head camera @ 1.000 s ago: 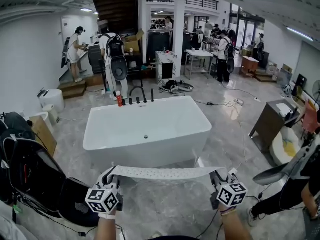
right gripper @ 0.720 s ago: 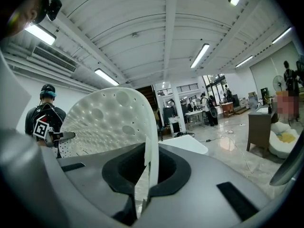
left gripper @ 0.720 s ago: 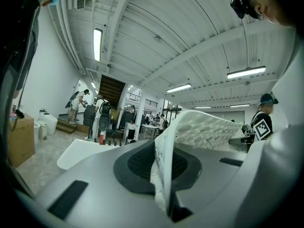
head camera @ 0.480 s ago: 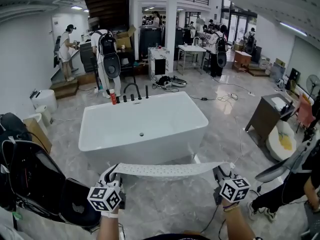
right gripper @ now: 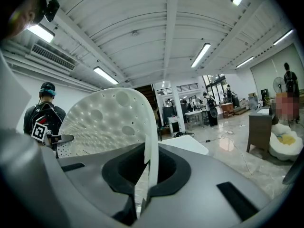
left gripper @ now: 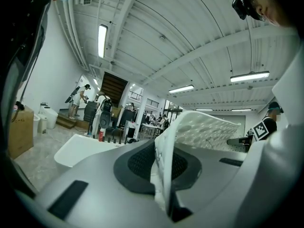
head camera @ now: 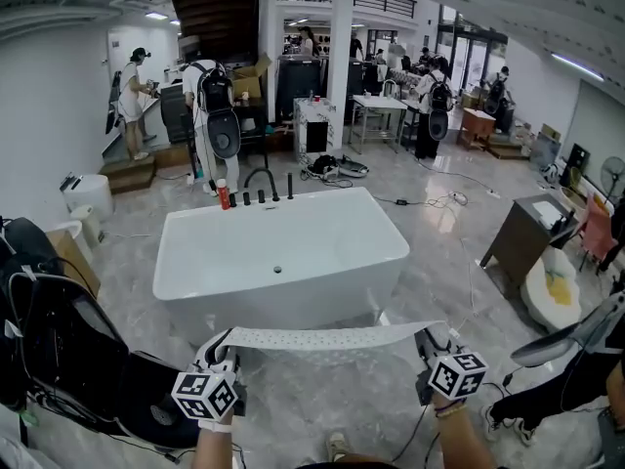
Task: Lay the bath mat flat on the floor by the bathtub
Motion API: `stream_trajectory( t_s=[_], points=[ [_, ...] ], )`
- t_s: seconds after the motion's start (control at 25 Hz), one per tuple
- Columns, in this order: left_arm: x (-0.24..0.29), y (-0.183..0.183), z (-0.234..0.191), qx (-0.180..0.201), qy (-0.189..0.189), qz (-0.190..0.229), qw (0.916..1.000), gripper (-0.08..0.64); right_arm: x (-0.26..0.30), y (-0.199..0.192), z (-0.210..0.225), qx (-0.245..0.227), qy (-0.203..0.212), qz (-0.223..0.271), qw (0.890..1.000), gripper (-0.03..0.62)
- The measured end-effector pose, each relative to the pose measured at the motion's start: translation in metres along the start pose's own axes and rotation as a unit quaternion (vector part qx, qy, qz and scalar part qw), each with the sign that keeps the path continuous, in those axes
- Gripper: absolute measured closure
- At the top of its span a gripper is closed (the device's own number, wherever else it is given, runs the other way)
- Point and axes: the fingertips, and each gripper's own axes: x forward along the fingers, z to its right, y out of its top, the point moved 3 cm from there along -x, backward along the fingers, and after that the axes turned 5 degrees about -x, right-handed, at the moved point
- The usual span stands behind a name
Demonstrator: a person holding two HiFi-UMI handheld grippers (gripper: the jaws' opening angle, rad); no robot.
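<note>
A white perforated bath mat (head camera: pixel 327 337) hangs stretched as a long strip between my two grippers, in the air just in front of the white bathtub (head camera: pixel 278 262). My left gripper (head camera: pixel 219 353) is shut on the mat's left end, and the mat (left gripper: pixel 199 129) rises from between its jaws in the left gripper view. At the mat's right end my right gripper (head camera: pixel 430 347) is shut on it too; the dimpled mat (right gripper: pixel 111 122) curls up from its jaws. The grey marble floor (head camera: pixel 322 389) lies below the mat.
A black bag and cables (head camera: pixel 59 350) lie at the left. A dark cabinet (head camera: pixel 522 237) and a person's leg with a cable (head camera: pixel 537 399) are at the right. Taps and a red bottle (head camera: pixel 225 195) stand on the tub's far rim. Several people stand in the background.
Both grippers and the stretched mat have shifted slightly lower and nearer in the head view. The mat stays taut between them.
</note>
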Motion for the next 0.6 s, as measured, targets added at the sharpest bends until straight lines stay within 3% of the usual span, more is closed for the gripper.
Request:
stream_trajectory(
  t_s=[0.6],
  points=[
    [0.057, 0.02, -0.008, 0.02, 0.037, 0.001, 0.9991, 0.535, 0.085, 0.017, 0.038, 0.012, 0.044, 0.001, 0.999, 0.558]
  ],
)
